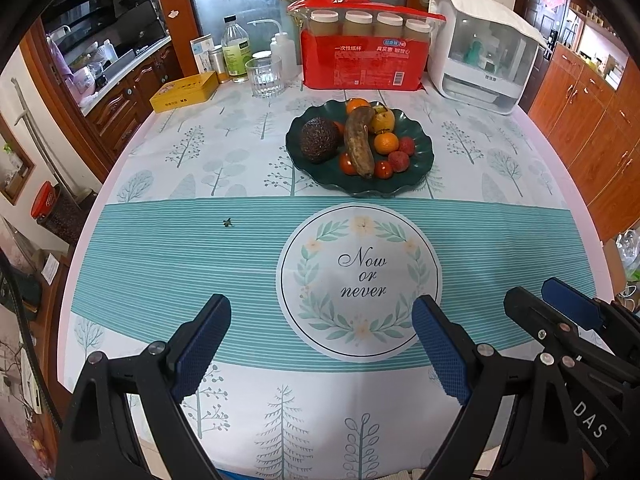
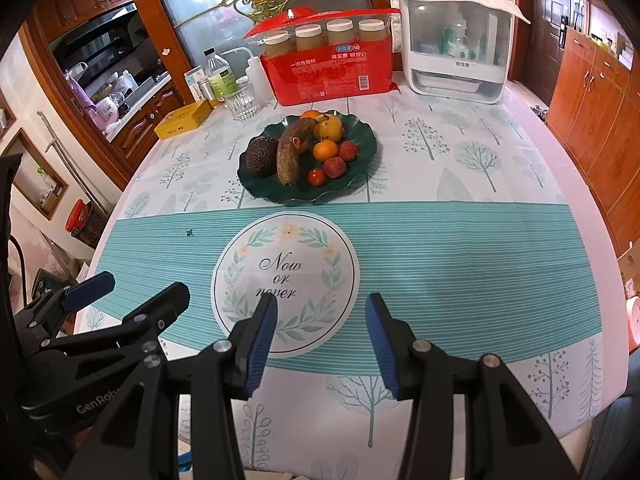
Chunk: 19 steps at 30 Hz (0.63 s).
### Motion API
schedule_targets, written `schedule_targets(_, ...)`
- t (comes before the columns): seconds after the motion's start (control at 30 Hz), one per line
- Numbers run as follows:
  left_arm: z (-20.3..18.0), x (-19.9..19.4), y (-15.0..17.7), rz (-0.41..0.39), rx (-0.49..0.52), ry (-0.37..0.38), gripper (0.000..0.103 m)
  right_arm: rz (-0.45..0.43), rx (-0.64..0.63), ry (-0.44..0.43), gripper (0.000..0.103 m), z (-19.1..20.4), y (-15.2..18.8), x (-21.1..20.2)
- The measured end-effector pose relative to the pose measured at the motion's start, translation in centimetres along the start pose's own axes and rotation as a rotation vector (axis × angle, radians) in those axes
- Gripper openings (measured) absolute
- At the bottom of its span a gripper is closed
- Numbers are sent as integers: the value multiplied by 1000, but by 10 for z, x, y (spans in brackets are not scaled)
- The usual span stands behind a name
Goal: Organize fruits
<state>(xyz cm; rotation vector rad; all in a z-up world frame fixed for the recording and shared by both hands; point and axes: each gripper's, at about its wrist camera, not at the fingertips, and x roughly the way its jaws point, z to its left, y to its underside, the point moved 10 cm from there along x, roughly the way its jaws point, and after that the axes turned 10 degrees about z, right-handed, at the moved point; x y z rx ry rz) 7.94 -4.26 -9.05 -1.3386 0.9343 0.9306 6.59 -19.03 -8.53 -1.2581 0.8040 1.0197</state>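
Observation:
A dark green scalloped plate [image 1: 420,168] [image 2: 360,184] stands on the table past the "Now or never" print. It holds a browned banana [image 1: 359,144] [image 2: 291,152], a dark avocado [image 1: 319,140] [image 2: 261,158], small oranges [image 1: 386,143] [image 2: 325,150], a yellow fruit [image 1: 382,118] [image 2: 329,128], red lychees [image 1: 399,161] [image 2: 334,167] and cherry tomatoes [image 1: 383,169] [image 2: 317,177]. My left gripper [image 1: 322,344] is open and empty over the near table. My right gripper [image 2: 321,340] is open and empty beside it, also showing in the left wrist view [image 1: 560,304].
At the back stand a red pack of paper cups [image 1: 362,60] [image 2: 332,72], a white plastic appliance [image 1: 480,48] [image 2: 456,40], a glass tumbler [image 1: 266,77] [image 2: 242,100], bottles [image 1: 236,54] and a yellow tin [image 1: 185,91] [image 2: 183,121]. A small dark speck [image 1: 228,222] lies on the cloth.

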Motion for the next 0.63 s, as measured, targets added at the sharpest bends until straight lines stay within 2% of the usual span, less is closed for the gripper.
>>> schedule_targets(0.63,1,7,-5,15,-7,5,91,9,1,-2,46,-5,2,9)
